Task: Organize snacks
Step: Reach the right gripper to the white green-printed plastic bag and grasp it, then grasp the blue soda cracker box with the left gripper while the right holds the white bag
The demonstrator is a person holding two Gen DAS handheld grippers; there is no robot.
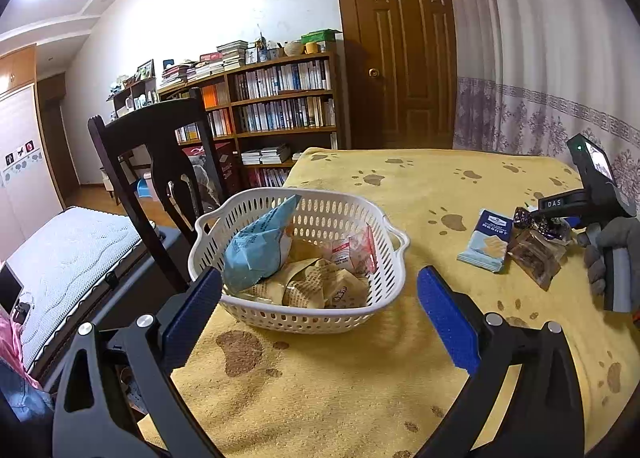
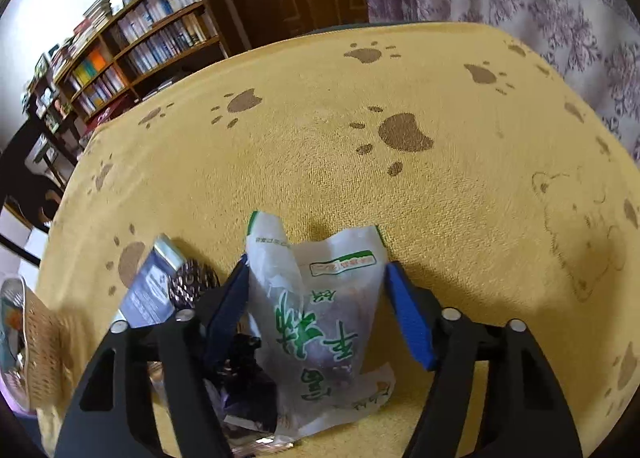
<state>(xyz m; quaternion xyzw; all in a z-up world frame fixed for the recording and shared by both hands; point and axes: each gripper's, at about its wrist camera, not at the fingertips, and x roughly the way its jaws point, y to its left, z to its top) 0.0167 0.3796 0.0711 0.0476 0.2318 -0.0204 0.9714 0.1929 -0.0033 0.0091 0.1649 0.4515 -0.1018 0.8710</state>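
A white slotted basket [image 1: 304, 196] stands on the yellow paw-print cloth [image 1: 320, 398]. Inside it are a light blue bag [image 1: 256, 246], a red-and-white packet [image 1: 352, 254] and beige wrappers [image 1: 316, 286]. My left gripper [image 1: 320, 286] is open just in front of the basket, holding nothing. To the right lie a blue cracker packet [image 1: 488, 242], a purple candy [image 1: 536, 220] and a clear brown packet [image 1: 536, 258]. My right gripper [image 2: 316, 266] is open, with its fingers on either side of a white packet with green print [image 2: 320, 318] that lies on the cloth.
A dark wooden chair [image 1: 160, 146] stands at the table's left edge, with a mattress [image 1: 72, 258] beyond it. A bookshelf [image 1: 280, 98], a brown door [image 1: 400, 58] and a patterned curtain [image 1: 540, 98] are behind. A gloved hand [image 1: 612, 258] holds the right gripper's handle. The basket [image 2: 40, 338] shows at far left.
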